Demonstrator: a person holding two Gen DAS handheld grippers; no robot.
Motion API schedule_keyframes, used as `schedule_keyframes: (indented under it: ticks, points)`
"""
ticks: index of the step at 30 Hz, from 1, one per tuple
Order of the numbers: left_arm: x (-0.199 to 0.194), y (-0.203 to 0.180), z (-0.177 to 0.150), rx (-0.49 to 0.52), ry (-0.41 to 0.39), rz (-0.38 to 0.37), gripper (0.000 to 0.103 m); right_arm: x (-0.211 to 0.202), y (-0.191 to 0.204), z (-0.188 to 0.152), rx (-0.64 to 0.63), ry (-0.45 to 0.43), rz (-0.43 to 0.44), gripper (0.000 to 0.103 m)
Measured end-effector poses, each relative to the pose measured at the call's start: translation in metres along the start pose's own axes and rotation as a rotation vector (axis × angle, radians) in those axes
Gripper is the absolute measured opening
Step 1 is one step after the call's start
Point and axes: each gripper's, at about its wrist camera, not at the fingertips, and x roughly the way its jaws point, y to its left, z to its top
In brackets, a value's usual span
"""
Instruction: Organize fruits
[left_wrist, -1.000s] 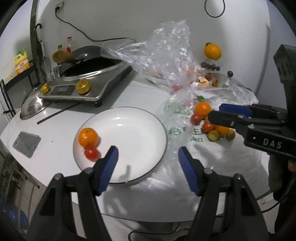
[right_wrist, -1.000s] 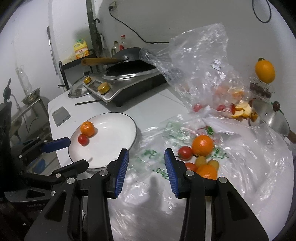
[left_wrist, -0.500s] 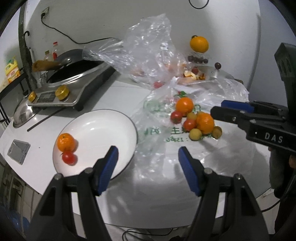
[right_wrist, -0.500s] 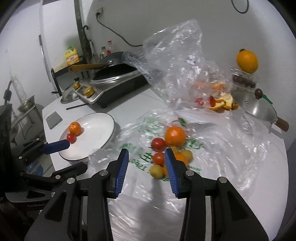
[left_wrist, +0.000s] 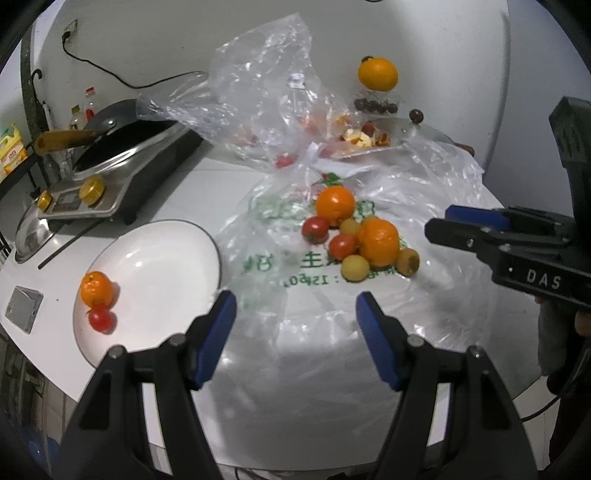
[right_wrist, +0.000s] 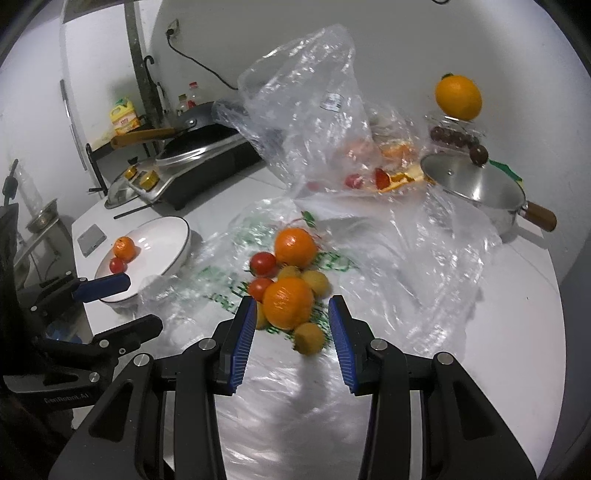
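A pile of fruit (left_wrist: 354, 236) lies on a flat clear plastic bag with green print (left_wrist: 280, 266): two oranges, red tomatoes and small yellow fruits. My left gripper (left_wrist: 295, 314) is open and empty, hovering over the bag short of the pile. The white plate (left_wrist: 166, 258) to its left holds one orange (left_wrist: 96, 289) and one tomato (left_wrist: 101, 319). My right gripper (right_wrist: 291, 314) is open, its blue pads just either side of the nearest orange (right_wrist: 288, 302) without touching it. A yellow fruit (right_wrist: 309, 338) sits between the jaws, lower down. The left gripper (right_wrist: 125, 302) shows by the plate (right_wrist: 177, 236).
A crumpled clear bag (left_wrist: 266, 96) with peels and tomatoes stands behind the pile. An induction cooker with a pan (left_wrist: 122, 162) is back left, a lidded pot (right_wrist: 476, 188) back right, an orange on a clear box (right_wrist: 458, 98) behind it. A phone (left_wrist: 24, 308) lies near the table's left edge.
Both grippers have swung to the right, away from the plate and up to the fruit pile. The right jaws now frame the nearest orange. Neither jaw opening has changed.
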Motion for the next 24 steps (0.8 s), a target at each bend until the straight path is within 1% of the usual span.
schedule_keyframes:
  ticks: [10,20,21,23,24]
  points:
    - [0.018,-0.010,0.004,0.002,0.028,-0.004,0.069,0.014,-0.013,-0.003,0.008,0.033,0.027,0.043]
    - [0.031,0.005,0.007,-0.027,0.044,0.007,0.069,0.044,-0.003,0.007,-0.014,0.067,0.072,0.043]
    - [0.032,0.006,0.007,-0.029,0.045,0.007,0.069,0.046,-0.002,0.008,-0.015,0.070,0.073,0.044]
    - [0.035,0.009,0.007,-0.033,0.048,0.007,0.069,0.052,-0.002,0.009,-0.014,0.080,0.076,0.052]
    - [0.037,0.010,0.007,-0.035,0.051,0.006,0.069,0.055,-0.002,0.009,-0.013,0.085,0.077,0.052]
